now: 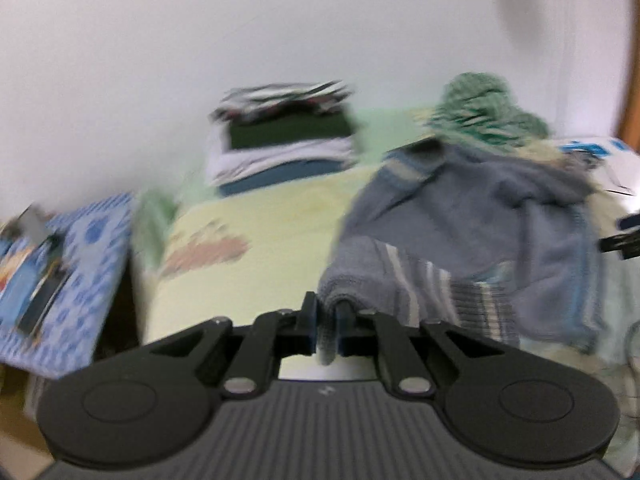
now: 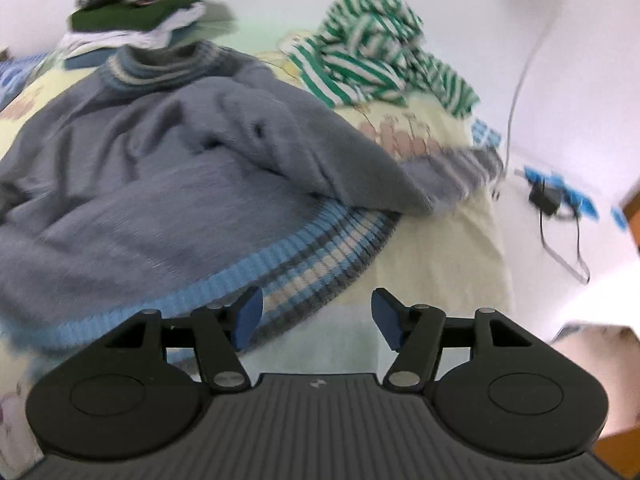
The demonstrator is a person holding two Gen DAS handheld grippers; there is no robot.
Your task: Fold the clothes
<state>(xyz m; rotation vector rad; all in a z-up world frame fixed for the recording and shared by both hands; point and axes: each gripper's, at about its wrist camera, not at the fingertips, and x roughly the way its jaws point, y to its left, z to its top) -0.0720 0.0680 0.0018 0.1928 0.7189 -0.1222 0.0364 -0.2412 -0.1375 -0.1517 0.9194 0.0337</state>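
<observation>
The left gripper (image 1: 327, 330) pinches a fold of the grey-blue sweater (image 2: 168, 168), fingers closed on knit near the striped cuff, so a sleeve or edge looks mid-fold. The right gripper (image 2: 317, 320) hangs wide open, holding nothing, with the striped hem (image 2: 304, 268) just ahead of its fingertips. The sweater lies spread and rumpled on the yellow bedcover (image 1: 280, 216); beyond it sit a folded stack (image 1: 280, 140) and a crumpled green-striped garment (image 2: 376, 52). Next, judging by this, the right needs a hem grip.

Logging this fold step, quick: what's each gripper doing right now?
Left gripper: closed on the grey sweater.
Right gripper: open, holding nothing.
</observation>
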